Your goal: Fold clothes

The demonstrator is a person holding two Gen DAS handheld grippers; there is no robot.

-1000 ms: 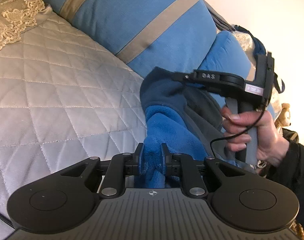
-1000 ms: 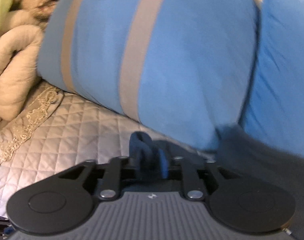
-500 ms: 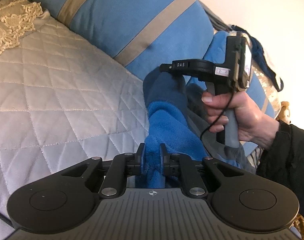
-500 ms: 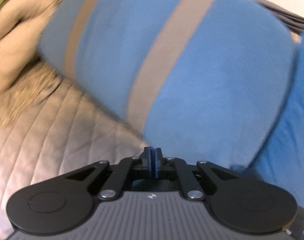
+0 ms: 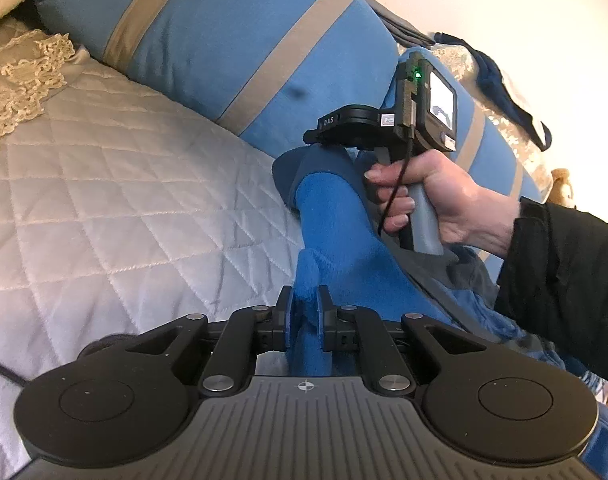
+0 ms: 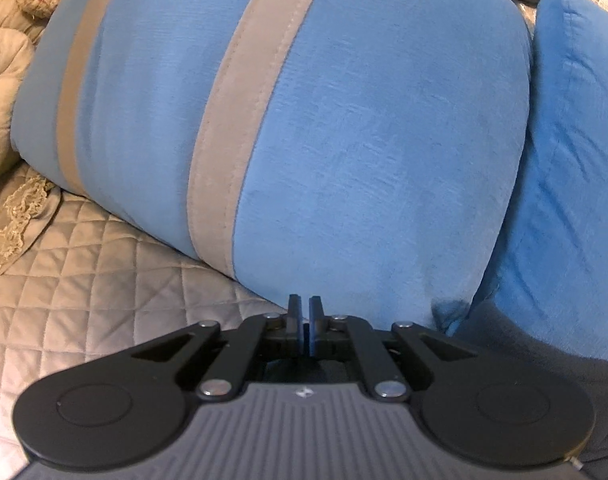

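My left gripper (image 5: 304,316) pinches a fold of the blue fleece garment (image 5: 336,232), which lies on the quilted bedspread (image 5: 124,208). My right gripper (image 6: 304,326) has its jaws together, nothing visible between them. Beyond, the striped blue cushion (image 6: 344,120) hides the garment's far end.

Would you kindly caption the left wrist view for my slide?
Left hand-held gripper pinching blue fleece on a quilted bedspread.
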